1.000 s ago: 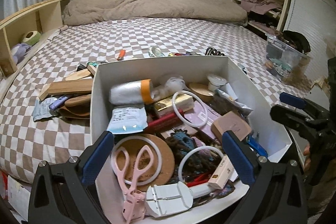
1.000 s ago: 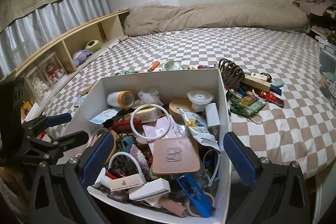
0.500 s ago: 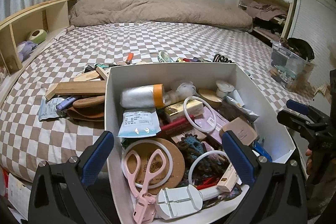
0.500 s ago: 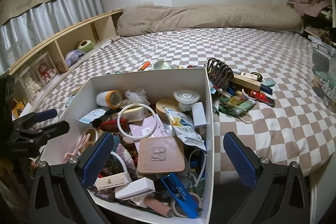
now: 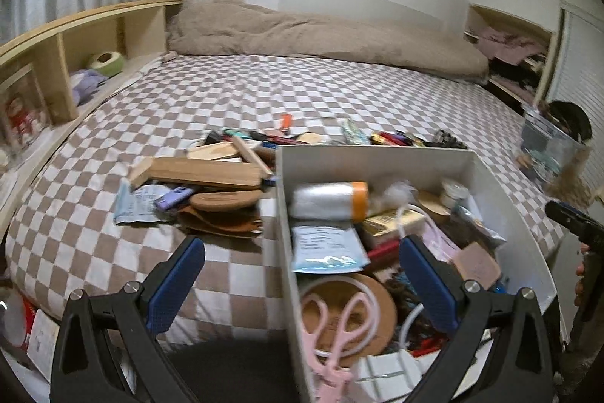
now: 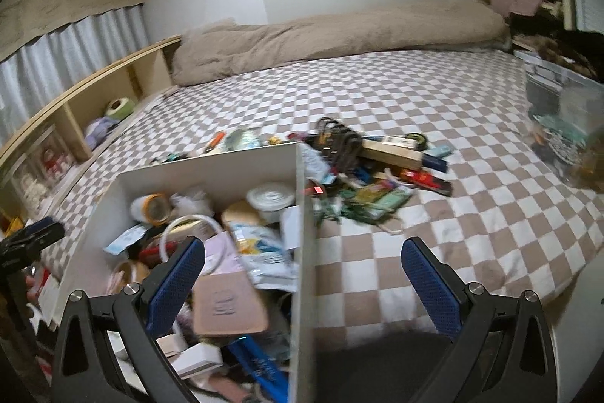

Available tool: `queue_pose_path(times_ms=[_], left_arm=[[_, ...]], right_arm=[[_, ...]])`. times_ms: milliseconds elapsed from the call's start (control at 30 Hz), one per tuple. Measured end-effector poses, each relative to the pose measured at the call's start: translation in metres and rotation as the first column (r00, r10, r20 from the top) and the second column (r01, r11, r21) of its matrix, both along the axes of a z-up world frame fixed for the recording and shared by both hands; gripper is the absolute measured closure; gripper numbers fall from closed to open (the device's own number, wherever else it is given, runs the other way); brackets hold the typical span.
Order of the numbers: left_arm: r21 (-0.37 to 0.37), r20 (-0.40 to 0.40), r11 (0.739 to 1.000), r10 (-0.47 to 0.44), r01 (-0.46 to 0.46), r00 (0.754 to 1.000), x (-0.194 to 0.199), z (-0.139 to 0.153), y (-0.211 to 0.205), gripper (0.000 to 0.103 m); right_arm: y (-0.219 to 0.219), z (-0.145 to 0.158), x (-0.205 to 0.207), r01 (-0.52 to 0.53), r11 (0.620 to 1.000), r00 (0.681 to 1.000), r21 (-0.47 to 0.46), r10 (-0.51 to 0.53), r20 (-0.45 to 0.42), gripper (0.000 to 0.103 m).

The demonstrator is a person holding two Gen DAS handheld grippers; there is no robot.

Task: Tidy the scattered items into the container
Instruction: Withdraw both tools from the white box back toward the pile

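Both grippers, left [image 5: 302, 284] & right [image 6: 304, 284], gape wide w/ nothing held; long stiff light wooden block [image 5: 200, 172] left of white cardboard box [image 5: 377, 153]: pinch mid-length.

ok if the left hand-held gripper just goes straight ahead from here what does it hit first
Probably the left wall of the white box, which runs up between the open fingers of the left hand-held gripper. Slightly further left it would meet bare checkered bedding, then the wooden pile. Depth is hard to judge.

Left wrist view straddling white box's [image 5: 377, 157] left wall, right wrist its right, both facing bed [image 6: 415, 93]
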State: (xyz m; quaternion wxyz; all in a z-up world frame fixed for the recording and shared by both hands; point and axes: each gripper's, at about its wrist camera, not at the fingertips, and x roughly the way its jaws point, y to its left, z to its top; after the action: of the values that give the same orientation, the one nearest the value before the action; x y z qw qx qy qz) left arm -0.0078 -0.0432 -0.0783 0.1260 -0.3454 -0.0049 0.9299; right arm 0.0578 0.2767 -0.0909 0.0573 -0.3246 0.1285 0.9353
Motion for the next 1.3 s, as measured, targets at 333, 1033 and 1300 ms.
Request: queue_pose_path(times_ms=[333,1033,1300], left_arm=[[0.020,0.032,0.992,0.122,-0.122,0.992,-0.015,-0.012,-0.041,0.000],[-0.150,0.188,0.948,0.305,-0.280,0.934,-0.070,-0.074,-0.121,0.000],[-0.162,0.271,0.945,0.318,-0.283,0.908,-0.087,-0.103,-0.132,0.000]], right_arm=[[0.040,-0.015,-0.008,0.128,0.991,0.990,0.030,-0.130,0.058,0.000],[0.091,-0.090,-0.063,0.067,0.989,0.921,0.132,-0.112,0.374,0.000],[0.110,-0.111,-0.099,0.054,0.995,0.873,0.080,-0.086,0.480,0.000]])
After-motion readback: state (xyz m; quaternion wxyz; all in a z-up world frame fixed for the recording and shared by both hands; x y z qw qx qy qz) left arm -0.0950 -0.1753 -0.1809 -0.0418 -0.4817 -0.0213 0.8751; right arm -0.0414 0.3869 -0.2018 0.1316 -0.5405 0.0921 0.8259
